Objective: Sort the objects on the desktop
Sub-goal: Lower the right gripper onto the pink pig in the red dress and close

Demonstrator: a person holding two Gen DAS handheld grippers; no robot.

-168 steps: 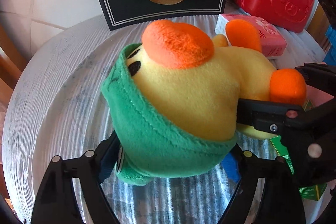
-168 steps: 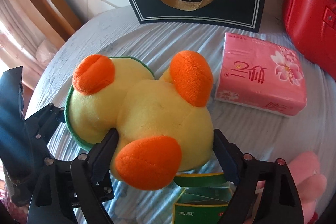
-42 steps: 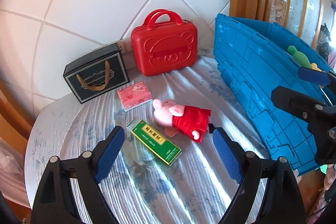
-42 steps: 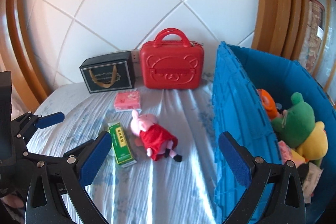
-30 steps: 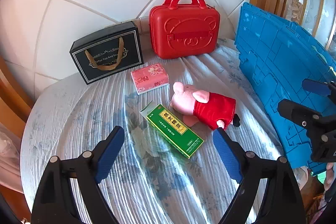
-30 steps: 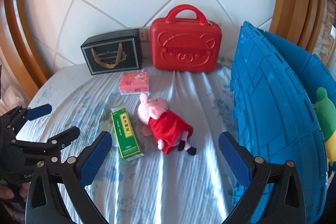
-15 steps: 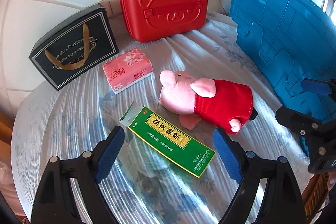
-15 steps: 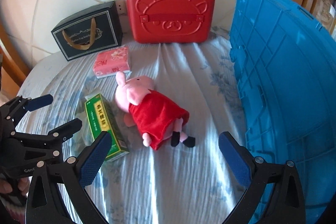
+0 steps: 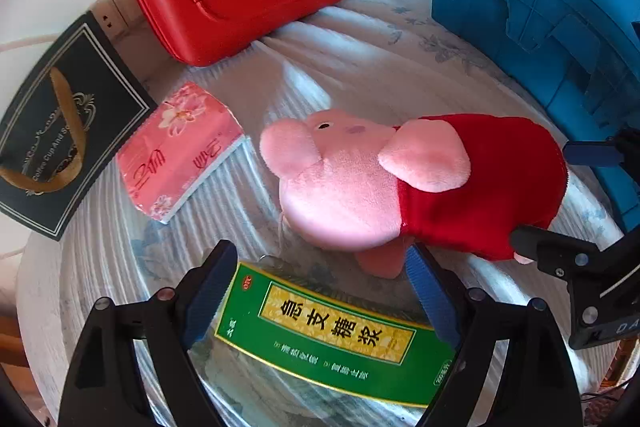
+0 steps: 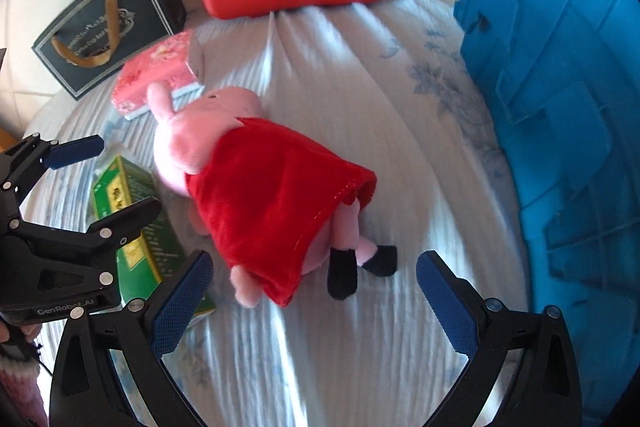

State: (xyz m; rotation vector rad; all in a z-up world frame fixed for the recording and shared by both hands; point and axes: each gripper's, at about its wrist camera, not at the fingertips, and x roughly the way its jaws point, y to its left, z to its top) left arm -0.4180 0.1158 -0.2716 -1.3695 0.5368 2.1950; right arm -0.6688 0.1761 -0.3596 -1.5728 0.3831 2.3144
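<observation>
Both claws are spread wide, nothing pinched: left gripper [image 9: 320,287] over the green box [image 9: 332,327], right gripper [image 10: 312,291] by the pig toy [image 10: 256,195]. If the right one is closed now, only the loose red dress at 12 o'clock could get nipped, so the toy might be dropped short of the blue bin [image 10: 560,67].

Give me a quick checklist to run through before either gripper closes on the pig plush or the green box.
1. Left gripper open: ok.
2. Right gripper open: ok.
3. Green box lies between the left fingers: ok, though its long side spans the gap.
4. Pig plush between the right fingers: not ok, only its feet are near the gap.
5. Pink tissue pack away from both grippers: ok.
6. Room in the blue crate: cannot tell, its inside is hidden.
</observation>
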